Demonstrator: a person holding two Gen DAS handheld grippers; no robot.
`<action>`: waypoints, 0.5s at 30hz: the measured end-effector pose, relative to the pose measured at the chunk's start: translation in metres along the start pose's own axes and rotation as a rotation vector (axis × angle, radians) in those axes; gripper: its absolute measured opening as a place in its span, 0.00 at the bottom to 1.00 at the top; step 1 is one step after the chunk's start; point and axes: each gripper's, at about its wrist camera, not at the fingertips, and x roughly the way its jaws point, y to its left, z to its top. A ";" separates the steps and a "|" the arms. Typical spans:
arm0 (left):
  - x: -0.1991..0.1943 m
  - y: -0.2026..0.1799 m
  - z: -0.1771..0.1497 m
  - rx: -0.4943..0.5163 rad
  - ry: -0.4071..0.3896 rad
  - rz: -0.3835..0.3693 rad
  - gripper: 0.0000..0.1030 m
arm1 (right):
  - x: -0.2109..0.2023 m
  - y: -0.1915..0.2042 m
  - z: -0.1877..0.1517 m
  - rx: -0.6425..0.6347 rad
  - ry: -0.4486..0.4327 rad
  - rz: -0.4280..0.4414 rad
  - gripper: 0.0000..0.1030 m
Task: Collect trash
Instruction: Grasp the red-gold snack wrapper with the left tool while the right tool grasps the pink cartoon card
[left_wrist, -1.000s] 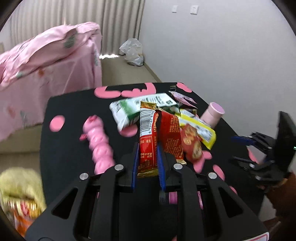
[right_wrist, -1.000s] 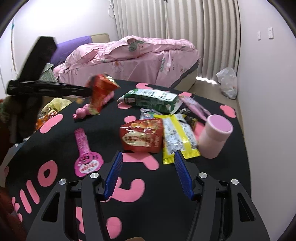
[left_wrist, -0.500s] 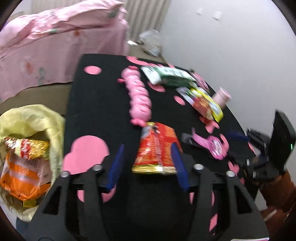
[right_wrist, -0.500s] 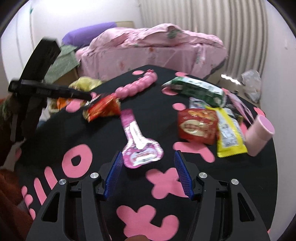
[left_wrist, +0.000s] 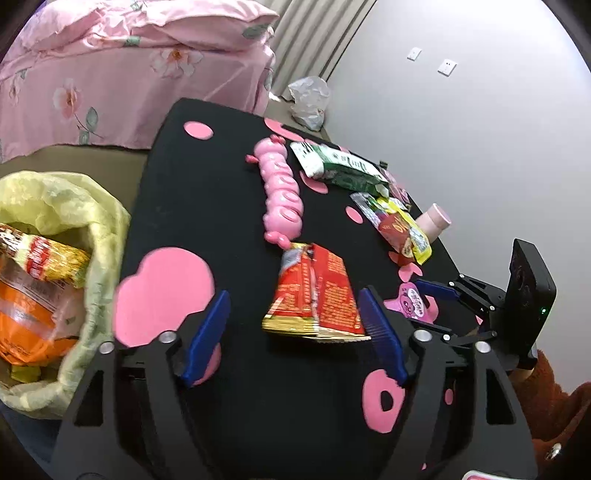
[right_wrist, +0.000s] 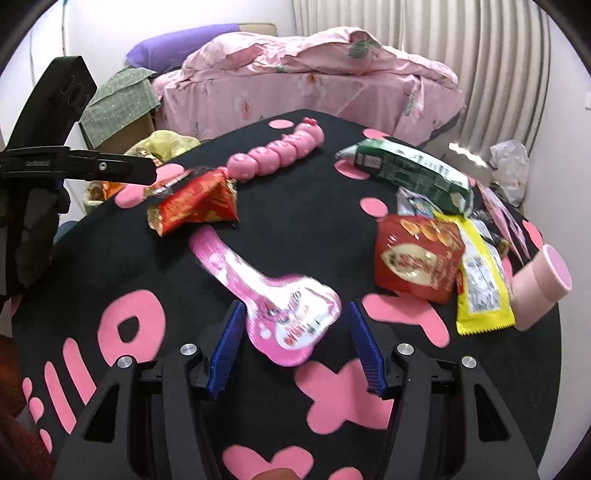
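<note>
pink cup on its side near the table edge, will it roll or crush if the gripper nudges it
The pink cup lies on its side, so a nudge would probably roll it, likely curving since it looks tapered. It sits near the table edge and could drop off. It looks thin-walled and light, so a firm squeeze might dent it.

Even, bright indoor light; daylight glows under the curtains (right_wrist: 461, 151). Strong fisheye bending and black corners; slight motion blur softens both views.
</note>
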 end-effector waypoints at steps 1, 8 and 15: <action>0.004 -0.003 0.000 0.006 0.007 -0.002 0.71 | -0.001 -0.002 -0.003 0.010 0.009 -0.001 0.53; 0.034 -0.044 -0.004 0.187 0.070 0.148 0.72 | -0.011 -0.014 -0.021 0.086 0.033 0.035 0.53; 0.037 -0.046 -0.006 0.213 0.071 0.183 0.72 | -0.013 -0.011 -0.026 0.128 0.037 0.009 0.54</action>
